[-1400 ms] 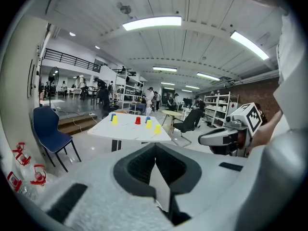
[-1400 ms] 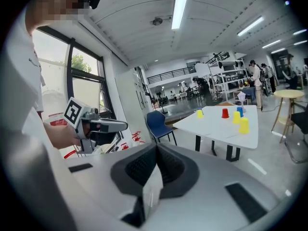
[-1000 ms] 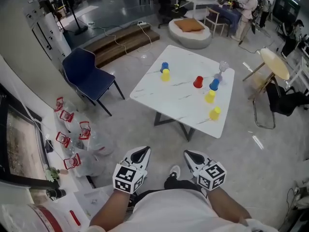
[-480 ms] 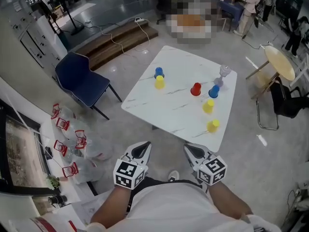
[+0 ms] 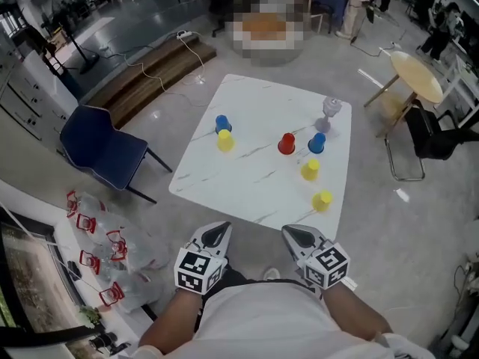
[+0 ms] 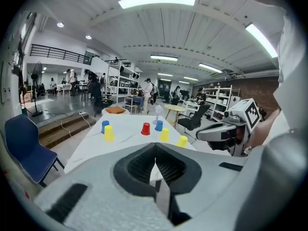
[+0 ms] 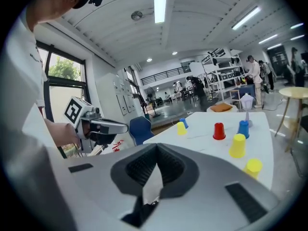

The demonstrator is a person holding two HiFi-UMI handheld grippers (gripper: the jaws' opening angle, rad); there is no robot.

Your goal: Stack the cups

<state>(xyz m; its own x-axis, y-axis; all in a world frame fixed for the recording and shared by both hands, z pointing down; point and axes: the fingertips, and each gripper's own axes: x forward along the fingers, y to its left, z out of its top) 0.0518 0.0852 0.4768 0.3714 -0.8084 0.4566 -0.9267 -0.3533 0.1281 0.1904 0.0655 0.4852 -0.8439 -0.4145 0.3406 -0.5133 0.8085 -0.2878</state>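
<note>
Held left gripper (image 5: 217,235) and right gripper (image 5: 299,236) side by side, jaws of both pressed together on nothing. Saw the cups (image 5: 310,170) well ahead on the white table (image 5: 247,193), upside down, unstacked; red cup (image 5: 287,143) among blue and yellow ones.

1. A white marble table (image 5: 254,189) stands ahead on the grey floor.
2. On its left part, a blue cup (image 5: 222,123) sits just beside a yellow cup (image 5: 225,141).
3. On its right part, a red cup (image 5: 286,144) is near a second blue cup (image 5: 316,143), which stands by a clear glass (image 5: 330,109).
4. A middle yellow cup (image 5: 310,170) and a near yellow cup (image 5: 322,200) stand closer to the person.
5. The left tool (image 5: 218,233) and right tool (image 5: 298,235) are held side by side short of the table, jaws together.
6. A blue chair (image 5: 101,152) stands left of the table.
</note>
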